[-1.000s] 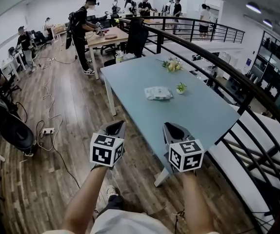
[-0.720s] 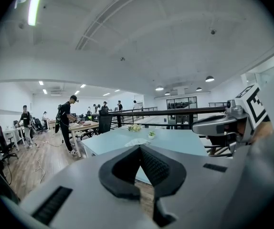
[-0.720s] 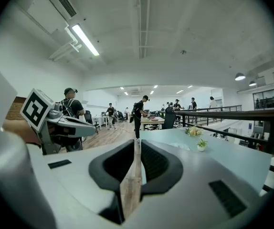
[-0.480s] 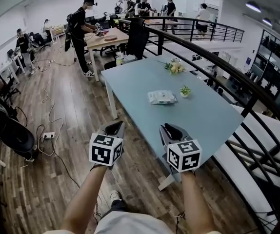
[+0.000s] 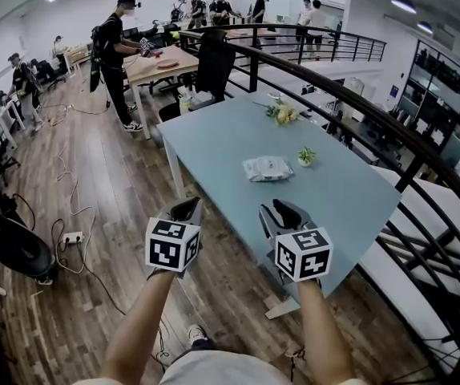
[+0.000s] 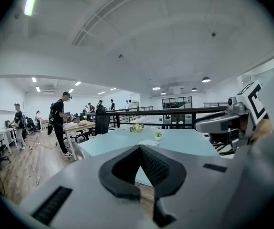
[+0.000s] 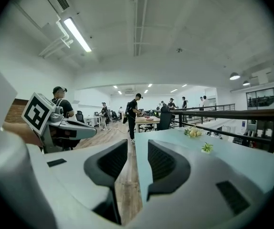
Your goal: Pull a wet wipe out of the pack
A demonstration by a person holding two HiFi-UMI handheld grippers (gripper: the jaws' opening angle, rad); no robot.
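Head view puts the wipe pack (image 5: 268, 168) flat on the blue table (image 5: 338, 203); it is too small to tell whether a wipe sticks out. A little pot (image 5: 306, 156) holding a green plant sits just beside the pack, on its right. Your left gripper (image 5: 188, 208) is clenched, tips touching with nothing between them. Your right gripper (image 5: 283, 212) has just been opening, and its jaws stand apart and empty. Both are well short of the pack, which lies ahead, closer to the right one's line.

Bright, even light from ceiling strip lights (image 7: 77, 35); strong fisheye bending at edges.
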